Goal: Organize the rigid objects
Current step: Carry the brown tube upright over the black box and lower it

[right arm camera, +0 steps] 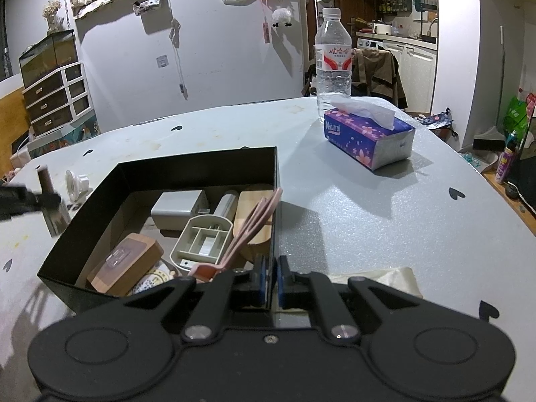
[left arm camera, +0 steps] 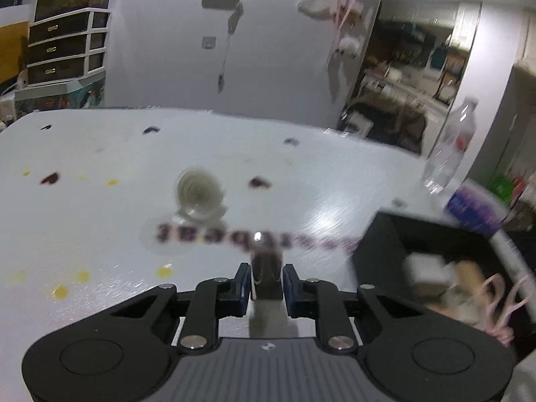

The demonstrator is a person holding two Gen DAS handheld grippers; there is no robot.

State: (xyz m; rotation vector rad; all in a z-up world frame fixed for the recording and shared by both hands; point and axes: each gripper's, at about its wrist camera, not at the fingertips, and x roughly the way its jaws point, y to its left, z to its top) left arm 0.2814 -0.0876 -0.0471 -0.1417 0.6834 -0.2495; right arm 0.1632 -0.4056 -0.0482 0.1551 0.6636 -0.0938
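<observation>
Left claw [left arm camera: 267, 279] is clamped on a dark, upright metallic bar [left arm camera: 266, 276], its blue-padded fingers [left arm camera: 243, 286] pressing on either side of it above the pale grey table [left arm camera: 100, 234]. From the right wrist view the same bar [right arm camera: 50, 201] stands tall at the left, just outside the black open-topped cardboard box [right arm camera: 201, 167], with the left claw [right arm camera: 50, 198] around its middle. A small white round plastic fitting [left arm camera: 199, 194] lies on the table ahead of the bar, near the box's left wall; it looks blurred in the left wrist view.

Right claw [right arm camera: 270, 279] is nearly closed, its pads pinching the thin near right wall of the box at its corner. Inside the box lie a white rectangular block [right arm camera: 177, 209], a white divided plastic tray [right arm camera: 201, 238], a brown wooden block with a clear hook plate [right arm camera: 127, 264], a light wooden board [right arm camera: 254, 214] and a pair of pink-handled scissors [right arm camera: 248, 231] leaning against the right wall.

Beyond the box, well apart from it, a purple flowered tissue pack [right arm camera: 368, 137] lies on the table, with a clear water bottle with a red and white label [right arm camera: 333, 60] standing just behind it.
</observation>
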